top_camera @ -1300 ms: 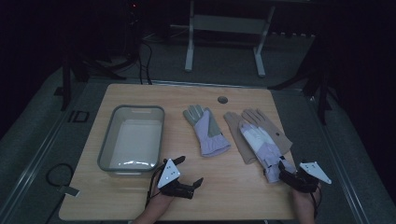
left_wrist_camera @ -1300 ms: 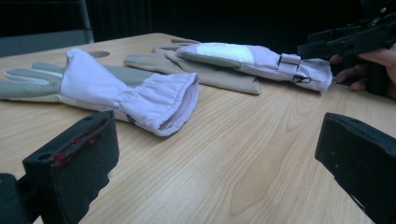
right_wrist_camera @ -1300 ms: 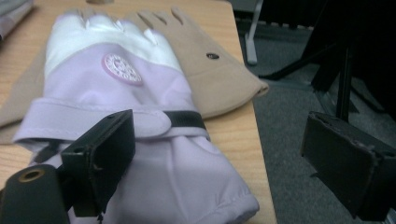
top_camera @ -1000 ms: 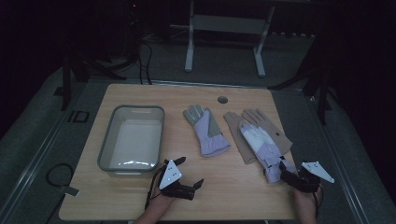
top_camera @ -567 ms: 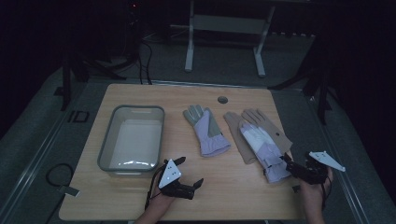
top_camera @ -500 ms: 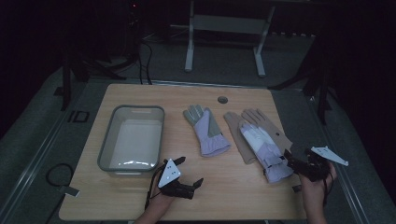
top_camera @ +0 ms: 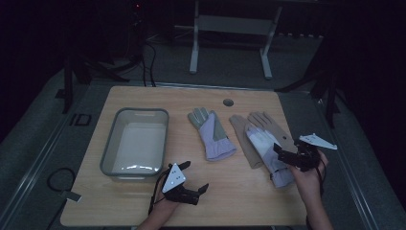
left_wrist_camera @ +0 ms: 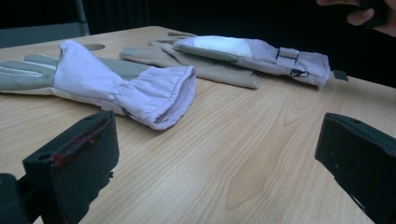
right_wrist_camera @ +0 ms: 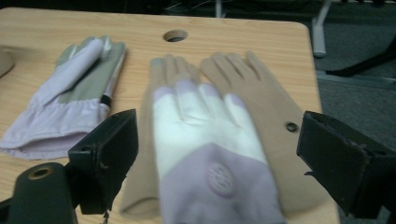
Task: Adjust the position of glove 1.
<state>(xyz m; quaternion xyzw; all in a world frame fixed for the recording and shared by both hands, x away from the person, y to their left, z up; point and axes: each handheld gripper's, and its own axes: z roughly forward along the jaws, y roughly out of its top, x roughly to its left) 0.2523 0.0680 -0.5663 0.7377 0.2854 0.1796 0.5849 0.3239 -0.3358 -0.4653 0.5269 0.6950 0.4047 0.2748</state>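
Two jaws of the right gripper (top_camera: pixel 286 154) stand spread over the lilac-and-white glove (right_wrist_camera: pixel 210 158), lying atop tan gloves (right_wrist_camera: pixel 261 98) at lower right of the high view, apparently lined up to grasp it. Left gripper (top_camera: pixel 194 178) rests spread, idle, at bottom centre.

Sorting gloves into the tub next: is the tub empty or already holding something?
Empty. The tub shows a bare pale floor, and all the gloves lie on the table.

On the dark grey floor mat (top_camera: pixel 52 143), well off to the far left of the left gripper (top_camera: pixel 191 179), stand the pale letters "ID". The round embossed emblem (right_wrist_camera: pixel 219 178) on the lilac-and-white fabric glove (right_wrist_camera: pixel 205 154), between the right gripper's jaws, is too blurred to read.
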